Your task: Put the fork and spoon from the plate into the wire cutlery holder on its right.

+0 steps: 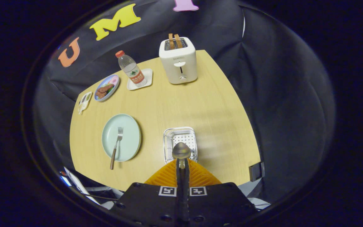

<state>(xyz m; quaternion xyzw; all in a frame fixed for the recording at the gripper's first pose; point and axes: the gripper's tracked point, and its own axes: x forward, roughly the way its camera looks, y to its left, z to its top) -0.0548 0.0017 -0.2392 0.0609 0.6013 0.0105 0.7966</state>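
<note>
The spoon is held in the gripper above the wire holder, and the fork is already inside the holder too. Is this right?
Not quite. The spoon is indeed clamped in the gripper above the wire holder, but the fork is not in the holder. The gripper view shows it lying on the green plate, left of the holder, its handle over the plate's near rim.

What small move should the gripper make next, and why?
Probably lower the spoon straight down into the wire holder and then open. The gripper is shut on the spoon, whose bowl hangs over the holder's near edge. The fork lies on the plate, so it comes afterwards.
</note>
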